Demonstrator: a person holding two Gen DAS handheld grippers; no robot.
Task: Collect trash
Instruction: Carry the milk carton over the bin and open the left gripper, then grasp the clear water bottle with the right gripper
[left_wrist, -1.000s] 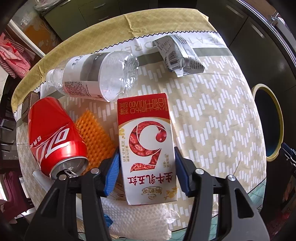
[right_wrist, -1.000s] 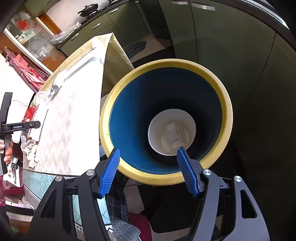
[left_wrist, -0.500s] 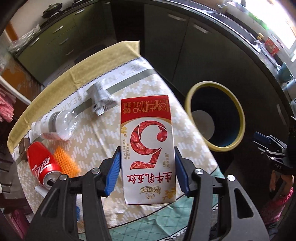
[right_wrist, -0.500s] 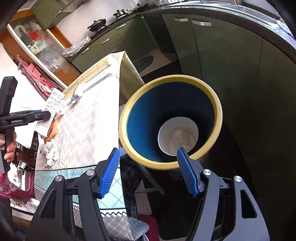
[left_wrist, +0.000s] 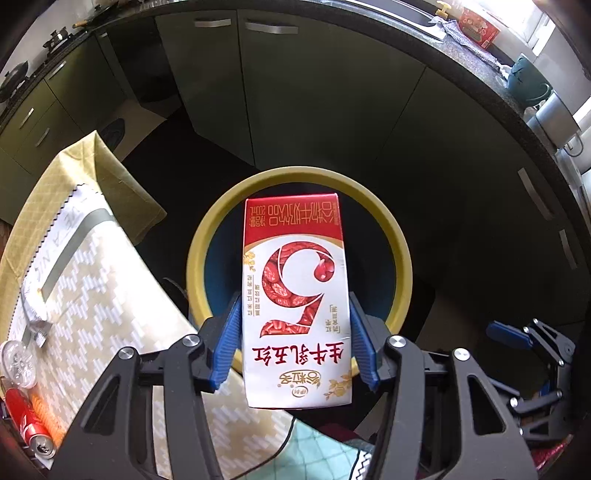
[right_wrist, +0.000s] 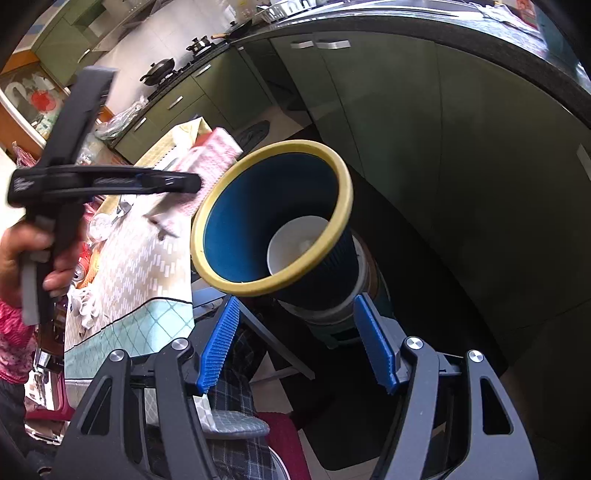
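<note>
My left gripper (left_wrist: 295, 339) is shut on a red and white milk carton (left_wrist: 295, 295) and holds it in the air over the mouth of the trash bin (left_wrist: 397, 236), a blue bin with a yellow rim. In the right wrist view the carton (right_wrist: 207, 166) is blurred, just left of the bin's rim (right_wrist: 345, 192), with the left gripper (right_wrist: 192, 182) on it. My right gripper (right_wrist: 295, 347) is open and empty, in front of the bin. A white liner with a small item lies at the bin's bottom (right_wrist: 295, 243).
The table with a patterned cloth (left_wrist: 110, 295) stands left of the bin. On it lie a red cola can (left_wrist: 26, 424), a clear bottle (left_wrist: 16, 365), an orange net (left_wrist: 46, 413) and a silver wrapper (left_wrist: 33, 314). Dark green cabinets (left_wrist: 314, 92) stand behind.
My left gripper has lifted the carton off the table and carried it right, over the bin. My right gripper has drawn back from the bin, which now looks smaller.
</note>
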